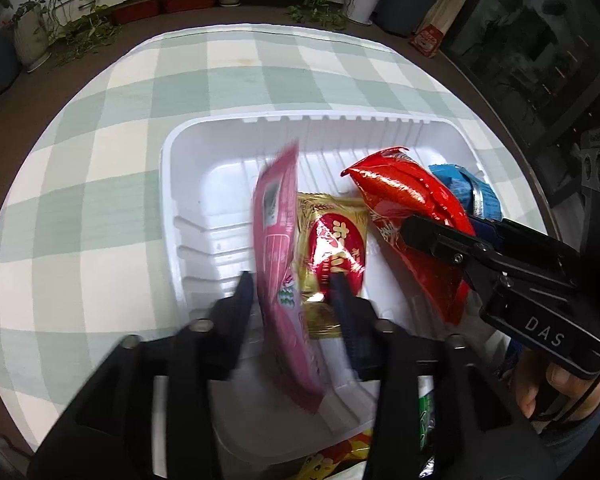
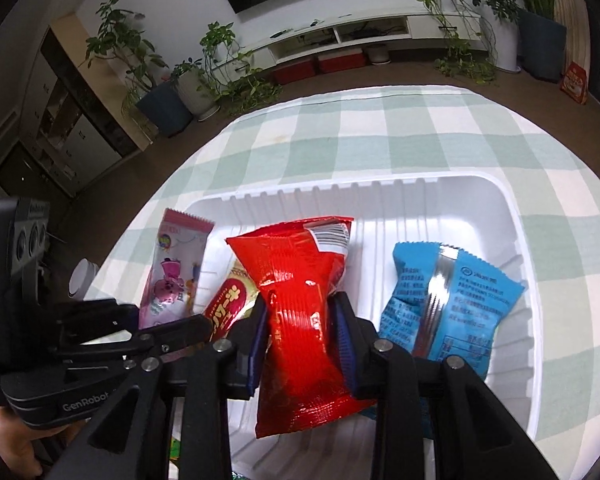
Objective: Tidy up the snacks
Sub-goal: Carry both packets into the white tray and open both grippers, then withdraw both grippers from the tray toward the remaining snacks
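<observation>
Green-checked tablecloth (image 2: 380,136) under a white plastic tray (image 1: 172,184), plants & low shelving behind. Left gripper (image 1: 292,280) w/ jaws apart, pink packet (image 1: 278,248) blurred between them, not pinched, over the tray. Right gripper (image 2: 300,312) clamped on the red snack bag (image 2: 300,300), above the tray. Blue packet (image 2: 448,300) & gold-red packet (image 1: 332,244) lie inside the tray.

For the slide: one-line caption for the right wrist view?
Right gripper pinches a red snack bag over the white tray, beside a blue packet already inside.
</observation>
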A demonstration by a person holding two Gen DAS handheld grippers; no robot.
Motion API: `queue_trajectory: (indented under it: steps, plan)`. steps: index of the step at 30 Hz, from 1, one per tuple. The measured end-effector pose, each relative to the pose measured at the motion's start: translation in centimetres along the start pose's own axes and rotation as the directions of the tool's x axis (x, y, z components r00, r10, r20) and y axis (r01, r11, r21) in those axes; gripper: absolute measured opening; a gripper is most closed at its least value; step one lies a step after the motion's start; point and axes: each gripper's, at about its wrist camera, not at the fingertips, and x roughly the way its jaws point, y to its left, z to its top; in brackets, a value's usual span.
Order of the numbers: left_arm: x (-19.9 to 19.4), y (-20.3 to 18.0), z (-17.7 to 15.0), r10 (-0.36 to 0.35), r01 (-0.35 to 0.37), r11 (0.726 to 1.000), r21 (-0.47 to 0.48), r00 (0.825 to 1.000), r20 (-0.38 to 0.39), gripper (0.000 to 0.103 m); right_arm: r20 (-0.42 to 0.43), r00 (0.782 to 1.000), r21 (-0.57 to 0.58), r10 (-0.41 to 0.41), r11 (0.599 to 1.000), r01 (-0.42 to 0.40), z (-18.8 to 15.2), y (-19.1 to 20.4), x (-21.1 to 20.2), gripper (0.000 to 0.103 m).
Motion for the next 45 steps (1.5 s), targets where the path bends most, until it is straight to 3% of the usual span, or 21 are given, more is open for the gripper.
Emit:
queue_trajectory:
  steps: [5,10,13,15,17,20,28,33,39,44,45]
  plan:
    - [-0.3,-0.3,-0.2,0.005,-0.005,1.000,0.018,1.000,0.010,0.054,-0.009,1.000,-0.007,-0.004,1.000,0.004,-0.2,0.3,0.1,0.044]
    - [-1.6,-0.6,-0.7,0.018,-0.019,1.000,0.022,0.999,0.032,0.058,0.017,1.000,-0.001,0.014,1.000,-0.014,0.0,0.1,-0.8,0.064]
    - [-2.6,-0.6,-1.0,0.026,-0.027,0.999,0.018,0.998,0.050,0.071,0.038,0.999,0.008,0.030,1.000,-0.030,0.1,0.1,-1.6,0.073]
    - [-3.4,-0.7,-1.3,0.029,-0.030,0.999,0.015,0.997,0.068,0.079,0.051,0.998,0.010,0.037,0.999,-0.038,0.1,0.1,-2.1,0.085]
    - [-4.1,-0.8,-1.7,0.032,-0.034,0.999,0.013,0.996,0.087,0.095,0.067,0.997,0.007,0.032,0.999,-0.032,0.1,0.0,-2.5,0.090]
    - [-5.1,-1.1,-2.4,0.046,-0.049,0.999,0.021,0.992,0.117,0.102,0.089,0.995,0.004,0.033,0.999,-0.034,0.0,0.0,-3.1,0.094]
    - [-10.6,-2.0,-6.3,0.082,-0.103,0.993,0.058,0.952,0.296,0.103,0.088,0.996,0.060,0.034,0.997,-0.039,-0.3,-1.1,-5.5,0.095]
    - [-13.2,-2.6,-10.3,0.079,-0.113,0.989,0.096,0.950,0.301,0.103,0.086,0.996,0.037,0.005,0.999,-0.008,-2.0,-1.2,-9.4,0.095]
    - [-14.4,-1.8,-16.7,0.096,-0.103,0.995,0.011,0.956,0.279,0.103,0.097,0.994,0.019,-0.044,0.999,0.042,-7.3,-2.6,-14.9,0.095]
    - [-15.4,-2.9,-22.1,0.086,-0.116,0.991,0.061,0.929,0.360,0.102,0.086,0.995,0.058,-0.047,0.997,0.042,-13.3,-3.5,-17.7,0.095]
    - [-15.9,-3.2,-23.1,0.084,-0.121,0.990,0.072,0.917,0.390,0.102,0.079,0.996,0.060,-0.044,0.997,0.040,-14.8,-3.5,-18.1,0.095]
